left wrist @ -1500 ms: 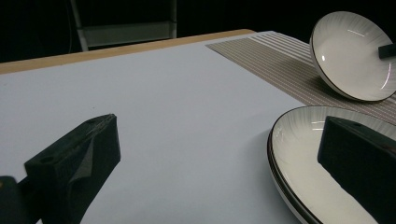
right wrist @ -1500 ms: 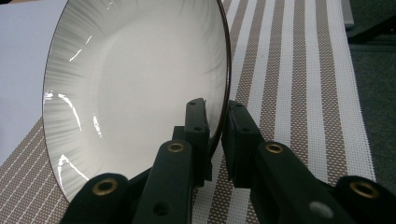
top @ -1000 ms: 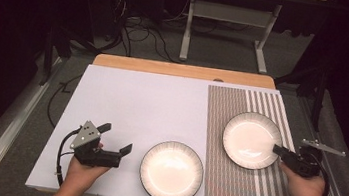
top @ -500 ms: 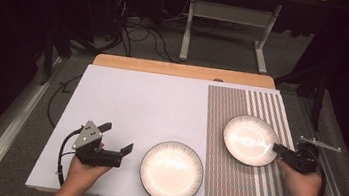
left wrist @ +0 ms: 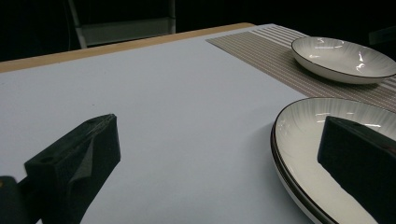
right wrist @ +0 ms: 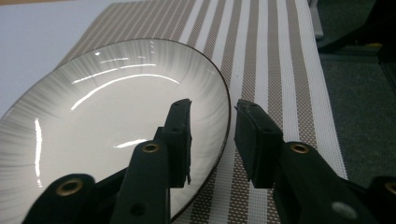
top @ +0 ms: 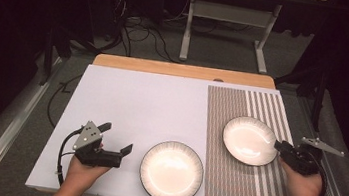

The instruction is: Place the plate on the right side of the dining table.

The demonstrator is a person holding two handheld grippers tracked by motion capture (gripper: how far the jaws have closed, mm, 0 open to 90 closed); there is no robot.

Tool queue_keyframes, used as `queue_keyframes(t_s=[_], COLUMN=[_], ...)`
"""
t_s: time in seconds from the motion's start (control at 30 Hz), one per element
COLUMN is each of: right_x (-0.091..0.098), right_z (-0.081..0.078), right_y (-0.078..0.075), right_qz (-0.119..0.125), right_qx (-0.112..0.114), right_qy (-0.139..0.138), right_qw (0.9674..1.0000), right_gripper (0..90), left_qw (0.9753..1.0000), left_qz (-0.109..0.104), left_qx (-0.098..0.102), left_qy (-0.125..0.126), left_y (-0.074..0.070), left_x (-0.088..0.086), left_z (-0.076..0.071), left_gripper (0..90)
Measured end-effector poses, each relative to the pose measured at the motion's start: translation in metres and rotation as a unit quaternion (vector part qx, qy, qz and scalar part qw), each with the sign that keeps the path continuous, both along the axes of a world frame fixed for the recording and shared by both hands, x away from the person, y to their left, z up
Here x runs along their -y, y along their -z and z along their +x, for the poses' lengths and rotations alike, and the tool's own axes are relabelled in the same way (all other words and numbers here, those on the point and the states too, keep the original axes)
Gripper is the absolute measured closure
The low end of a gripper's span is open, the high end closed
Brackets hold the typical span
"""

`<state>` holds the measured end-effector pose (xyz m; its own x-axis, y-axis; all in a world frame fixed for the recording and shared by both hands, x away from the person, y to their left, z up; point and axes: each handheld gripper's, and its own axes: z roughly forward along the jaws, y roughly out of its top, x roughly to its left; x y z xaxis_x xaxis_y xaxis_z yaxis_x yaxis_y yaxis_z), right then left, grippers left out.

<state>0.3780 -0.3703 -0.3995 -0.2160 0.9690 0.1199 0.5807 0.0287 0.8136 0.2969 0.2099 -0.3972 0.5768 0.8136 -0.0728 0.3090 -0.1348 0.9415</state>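
Note:
Two white plates with dark rims are on the table. One plate [top: 249, 140] [right wrist: 107, 107] lies on the striped placemat [top: 233, 181]. My right gripper [top: 280, 146] [right wrist: 212, 109] is at its right rim, one jaw over the plate's inside and one outside. The jaws have just been opening, and a gap shows on both sides of the rim. The other plate [top: 171, 171] [left wrist: 303, 126] sits near the front edge. My left gripper [top: 117, 138] [left wrist: 219, 130] is just left of it, jaws wide apart and holding nothing.
The white table top [top: 152, 100] has a wooden strip along its far edge [top: 181, 70]. Beyond the table, cables and a metal stand's legs [top: 220, 33] lie on the dark floor. The far plate also shows in the left gripper view [left wrist: 343, 58].
Both hands and both plates stay almost where they were; no clear shift shows from above.

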Motion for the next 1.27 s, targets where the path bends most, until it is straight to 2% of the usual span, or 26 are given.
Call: queue_keyframes(t_s=[0.17,0.27,0.37,0.43,0.47,0.53,0.67,0.77,0.83,0.87,0.97,1.07,1.27], right_x=[-0.011,-0.026,-0.045,-0.060,-0.064,-0.079,-0.099,-0.110,-0.117,-0.120,-0.127,-0.131,-0.134], right_z=[-0.011,-0.019,-0.028,-0.035,-0.036,-0.044,-0.056,-0.063,-0.068,-0.070,-0.076,-0.078,-0.078], right_y=[-0.011,-0.017,-0.022,-0.026,-0.027,-0.030,-0.032,-0.032,-0.032,-0.032,-0.031,-0.029,-0.028], right_qz=[-0.002,-0.010,-0.014,-0.012,-0.008,-0.004,-0.008,-0.008,-0.006,-0.006,-0.009,-0.011,-0.014], right_qx=[0.035,0.051,0.072,0.088,0.089,0.099,0.110,0.115,0.122,0.122,0.138,0.136,0.131], right_qy=[-0.030,-0.057,-0.088,-0.122,-0.126,-0.155,-0.186,-0.204,-0.211,-0.209,-0.212,-0.223,-0.229], right_qw=[0.9989,0.9970,0.9934,0.9886,0.9879,0.9830,0.9763,0.9722,0.9699,0.9703,0.9674,0.9653,0.9645], right_gripper=[54.1,42.9,31.9,21.6,19.0,15.8,11.6,9.3,3.9,1.0,0.5,0.5,0.5], left_qw=[1.0000,1.0000,1.0000,1.0000,1.0000,0.9999,0.9999,0.9999,0.9999,0.9999,0.9999,0.9999,0.9998], left_qz=[0.000,-0.001,-0.001,-0.004,-0.004,-0.007,-0.007,-0.005,-0.008,-0.008,-0.007,-0.007,-0.009], left_qx=[0.001,0.003,0.004,0.006,0.005,0.007,0.009,0.011,0.012,0.012,0.013,0.015,0.017], left_qy=[-0.001,-0.003,-0.005,-0.006,-0.007,-0.007,-0.005,-0.003,-0.002,-0.001,0.000,0.002,0.001], left_y=[-0.001,-0.001,-0.001,-0.002,-0.002,-0.003,-0.004,-0.004,-0.005,-0.005,-0.005,-0.006,-0.007], left_x=[-0.002,-0.003,-0.005,-0.006,-0.006,-0.007,-0.007,-0.007,-0.006,-0.005,-0.004,-0.004,-0.003], left_z=[0.000,0.000,-0.001,-0.001,-0.001,-0.002,-0.003,-0.004,-0.005,-0.005,-0.006,-0.007,-0.008], left_gripper=[0.2,0.2,0.2,0.2,0.2,0.2,0.2,0.2,0.2,0.2,0.2,0.2,0.2])
